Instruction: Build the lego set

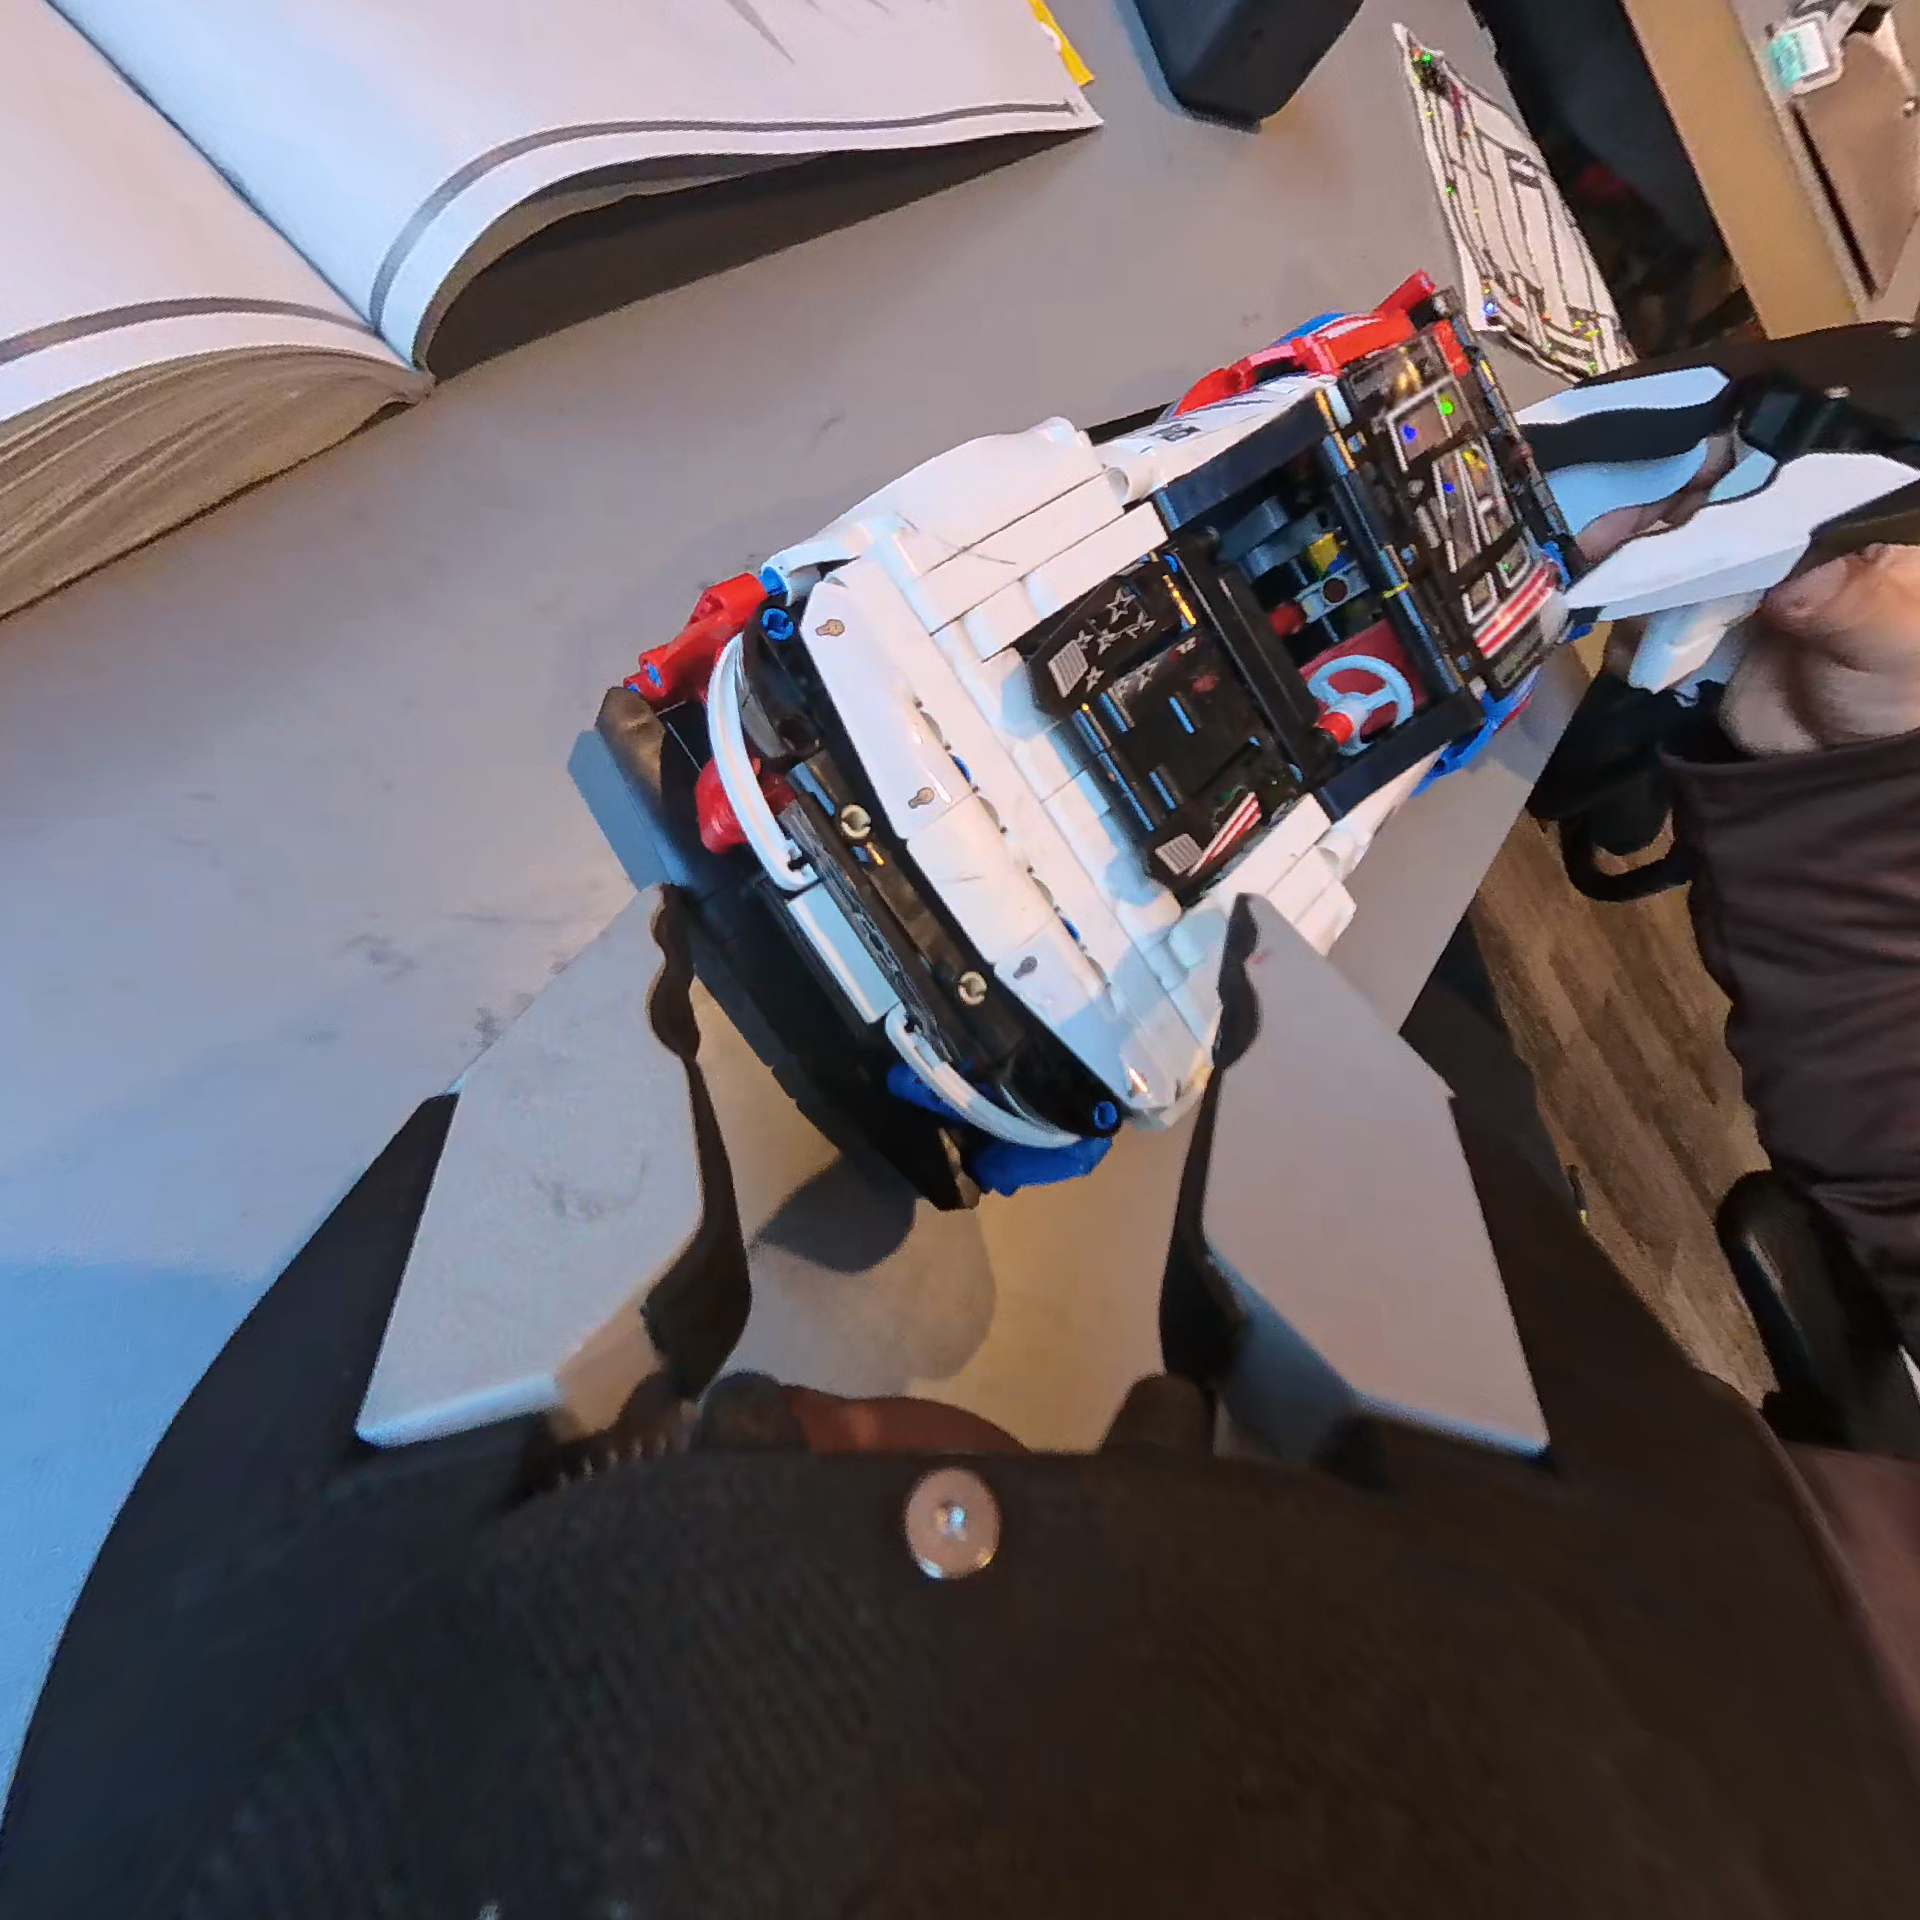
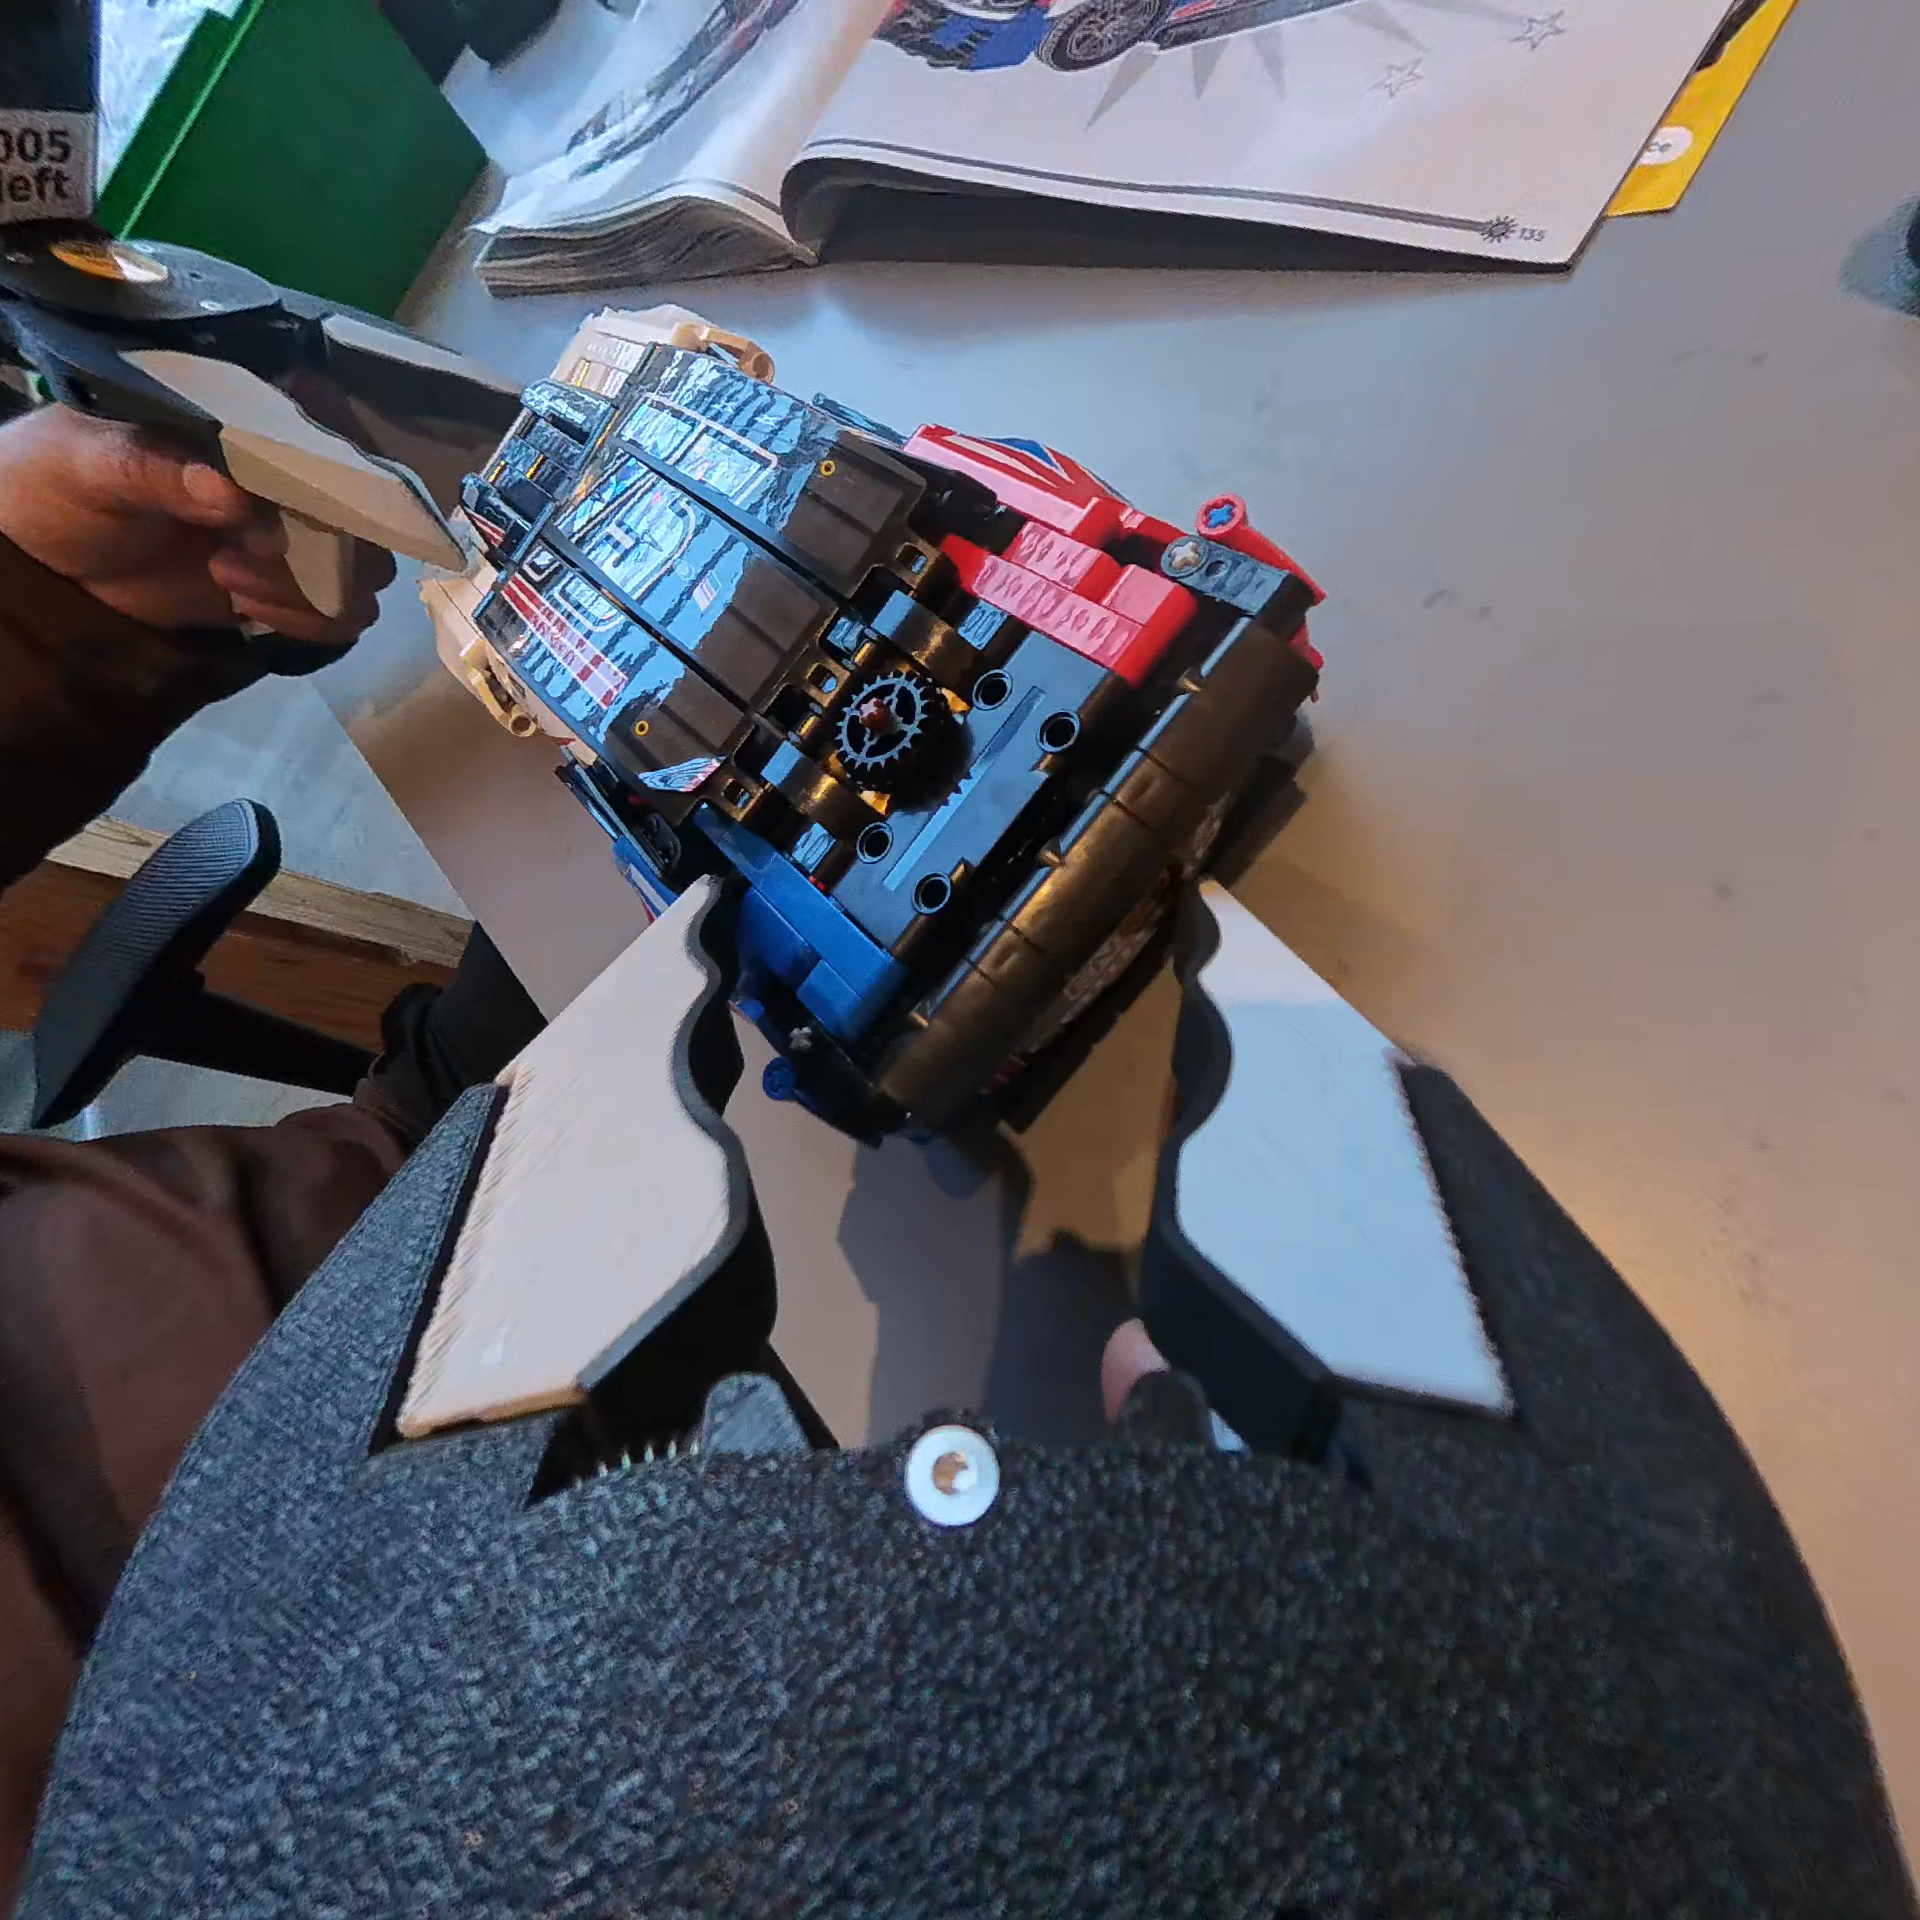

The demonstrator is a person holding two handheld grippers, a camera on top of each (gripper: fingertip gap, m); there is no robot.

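A Lego car (image 1: 997, 727) with a white hood, black roof panels and red and blue parts is held tilted above the grey table (image 1: 260, 831). My left gripper (image 1: 956, 914) is shut on its front end, one finger on each side. My right gripper (image 2: 951, 904) is shut on its rear end, where the car's (image 2: 883, 675) black gear and red and blue panels show. The right gripper (image 1: 1621, 540) also shows at the car's far end in the left wrist view. The left gripper (image 2: 447, 488) shows at the car's far end in the right wrist view.
An open instruction booklet (image 2: 1143, 125) lies at the back of the table (image 2: 1558, 727); it also shows in the left wrist view (image 1: 312, 208). A green box (image 2: 291, 156) stands beside it. A sticker sheet (image 1: 1507, 229) lies near the table edge. A chair armrest (image 2: 156, 935) is below that edge.
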